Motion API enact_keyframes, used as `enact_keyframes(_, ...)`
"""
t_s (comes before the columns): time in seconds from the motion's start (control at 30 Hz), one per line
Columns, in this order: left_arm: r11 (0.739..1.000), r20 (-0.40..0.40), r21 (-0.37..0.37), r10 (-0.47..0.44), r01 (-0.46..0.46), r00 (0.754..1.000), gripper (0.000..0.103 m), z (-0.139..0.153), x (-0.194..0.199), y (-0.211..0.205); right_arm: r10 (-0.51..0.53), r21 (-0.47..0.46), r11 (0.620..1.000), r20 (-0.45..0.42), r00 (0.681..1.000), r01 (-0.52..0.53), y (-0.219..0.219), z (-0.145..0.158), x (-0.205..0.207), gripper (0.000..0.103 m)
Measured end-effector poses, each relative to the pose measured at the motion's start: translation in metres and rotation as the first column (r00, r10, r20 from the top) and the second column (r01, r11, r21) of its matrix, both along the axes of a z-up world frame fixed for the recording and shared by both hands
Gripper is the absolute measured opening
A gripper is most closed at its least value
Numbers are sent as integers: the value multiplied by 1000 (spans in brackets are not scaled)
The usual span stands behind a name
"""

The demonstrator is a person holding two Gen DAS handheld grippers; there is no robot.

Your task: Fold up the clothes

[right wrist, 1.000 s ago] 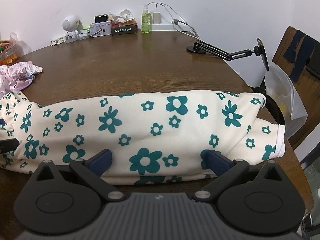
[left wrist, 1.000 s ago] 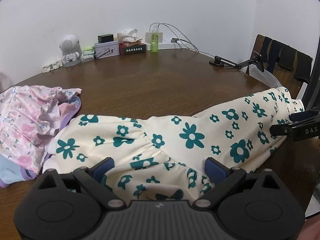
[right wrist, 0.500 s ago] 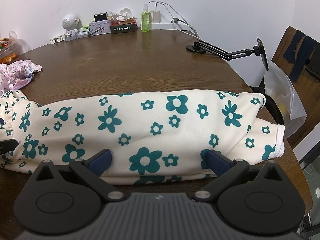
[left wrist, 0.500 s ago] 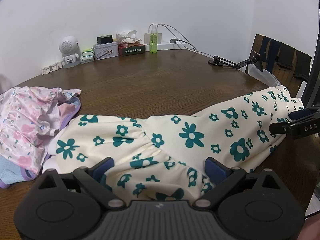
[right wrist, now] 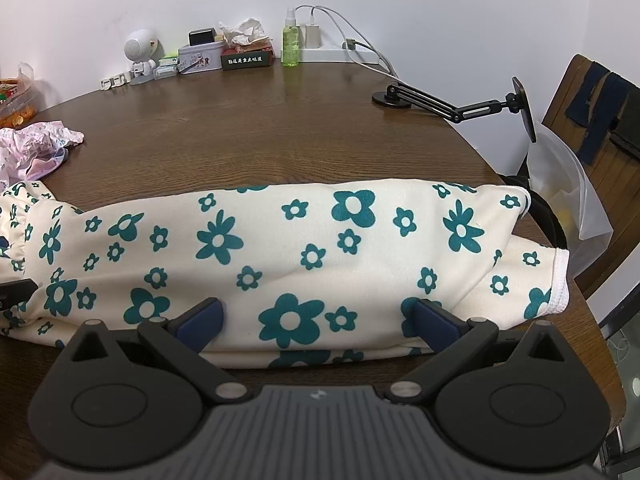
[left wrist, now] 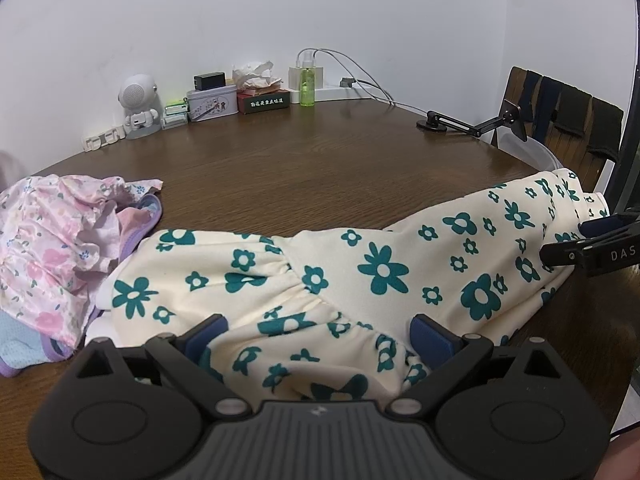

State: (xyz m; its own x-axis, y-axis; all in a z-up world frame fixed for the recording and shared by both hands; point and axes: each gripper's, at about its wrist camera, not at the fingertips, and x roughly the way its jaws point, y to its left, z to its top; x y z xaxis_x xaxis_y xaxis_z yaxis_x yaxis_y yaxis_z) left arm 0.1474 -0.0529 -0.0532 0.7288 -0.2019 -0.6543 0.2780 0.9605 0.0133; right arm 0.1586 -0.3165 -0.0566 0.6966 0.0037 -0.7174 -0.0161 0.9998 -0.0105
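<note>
Floral garment (right wrist: 280, 248) between 2 wide-spread grippers

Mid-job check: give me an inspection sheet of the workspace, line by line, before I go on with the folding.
Surface: round brown wooden table, bare in the middle.
Job's things: cream garment with teal flowers laid lengthwise along the near edge; crumpled pink floral clothes at its left end.
Clutter: green spray bottle, tin, tissue box, small white robot figure along the wall; black jointed mount.
Grippers: left claw and right claw both open, straddling the garment's near edge.
Cables: white leads from wall chargers.
Surroundings: white wall; wooden chair at right.
</note>
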Motion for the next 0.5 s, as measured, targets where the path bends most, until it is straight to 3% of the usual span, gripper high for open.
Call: enact_keyframes(0.5, 1000, -4, 11, 3, -3, 1000, 98, 0, 0, -1, -4, 1, 1000, 14, 1000, 3, 1, -2, -3, 102)
